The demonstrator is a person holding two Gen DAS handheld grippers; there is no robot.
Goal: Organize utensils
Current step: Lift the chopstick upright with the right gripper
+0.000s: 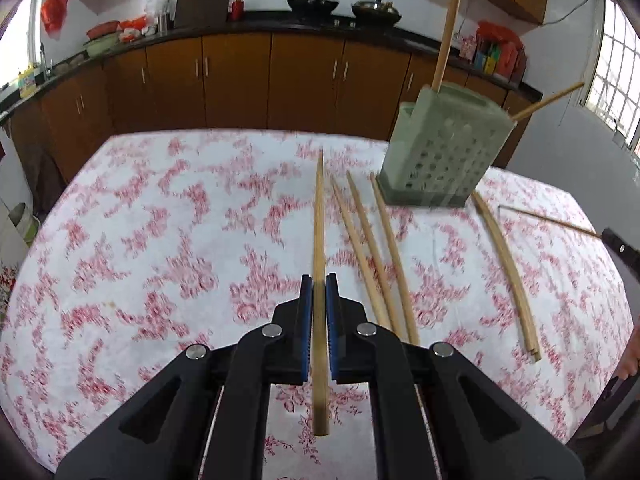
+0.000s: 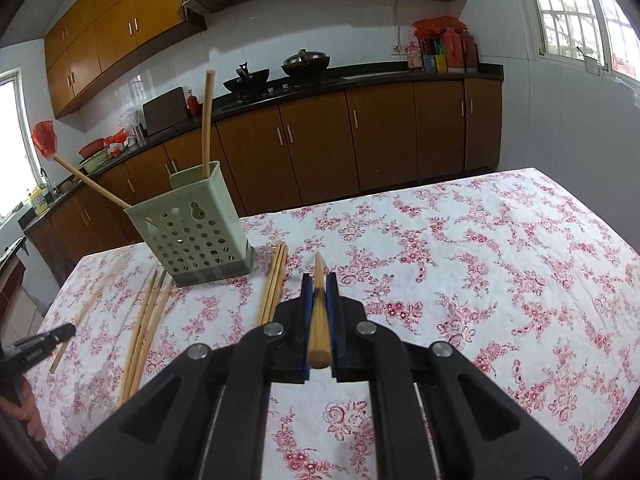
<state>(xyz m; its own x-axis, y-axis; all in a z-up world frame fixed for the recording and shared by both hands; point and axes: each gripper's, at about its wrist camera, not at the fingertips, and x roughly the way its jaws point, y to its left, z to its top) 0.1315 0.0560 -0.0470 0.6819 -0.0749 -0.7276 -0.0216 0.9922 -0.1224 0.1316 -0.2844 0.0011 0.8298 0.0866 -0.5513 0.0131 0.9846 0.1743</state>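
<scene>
The bench [image 1: 160, 220] wears a flowery cloth. A green holder [image 1: 444, 152] stands on it with two chopsticks inside; loose chopsticks [image 1: 376, 248] lie beside it. The left gripper [image 1: 319, 280] squeezes one chopstick [image 1: 319, 208], and the right gripper [image 2: 319, 280] squeezes another chopstick [image 2: 319, 320].

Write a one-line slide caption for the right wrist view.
Right gripper clamps one chopstick above the floral tablecloth, with loose chopsticks beside a green perforated holder.
</scene>
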